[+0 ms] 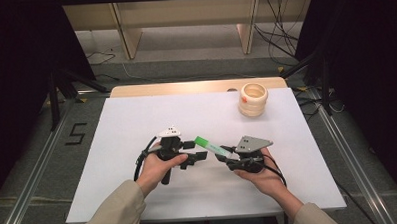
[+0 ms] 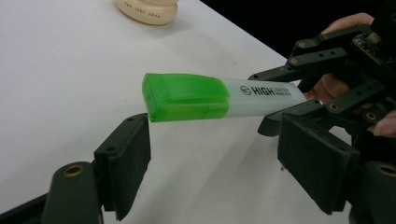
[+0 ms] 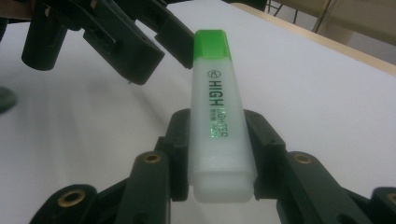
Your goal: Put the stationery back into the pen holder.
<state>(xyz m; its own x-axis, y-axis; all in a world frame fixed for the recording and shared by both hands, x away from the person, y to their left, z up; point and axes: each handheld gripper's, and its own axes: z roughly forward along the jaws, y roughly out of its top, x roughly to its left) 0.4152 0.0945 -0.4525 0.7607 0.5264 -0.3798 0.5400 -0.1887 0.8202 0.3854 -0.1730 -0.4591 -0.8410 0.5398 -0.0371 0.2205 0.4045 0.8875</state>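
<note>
1. At the left of the high view, the left gripper [image 1: 192, 153] sits in the person's left hand [image 1: 156, 169], low over the white table [image 1: 137, 124]. Its jaws stand wide apart with nothing between the pads.
2. In the left gripper view, those two black jaws rise from the bottom edge with a broad gap between them. The green cap [image 2: 184, 97] of the highlighter hangs just above and beyond that gap, touching neither pad.
3. The highlighter [image 1: 211, 146] is held off the table between the two grippers, cap end towards the left gripper, pale body end towards the right one.
4. The right gripper [image 1: 227, 157], in the right hand [image 1: 261, 177], is clamped on the highlighter's pale body; in the right gripper view both jaws press its sides near the butt end [image 3: 219, 154].
5. Far right and further back, a cream ribbed holder [image 1: 253, 99] stands upright near the table's far edge, well apart from both grippers. Its mouth is open upwards; what lies inside cannot be made out.
</note>
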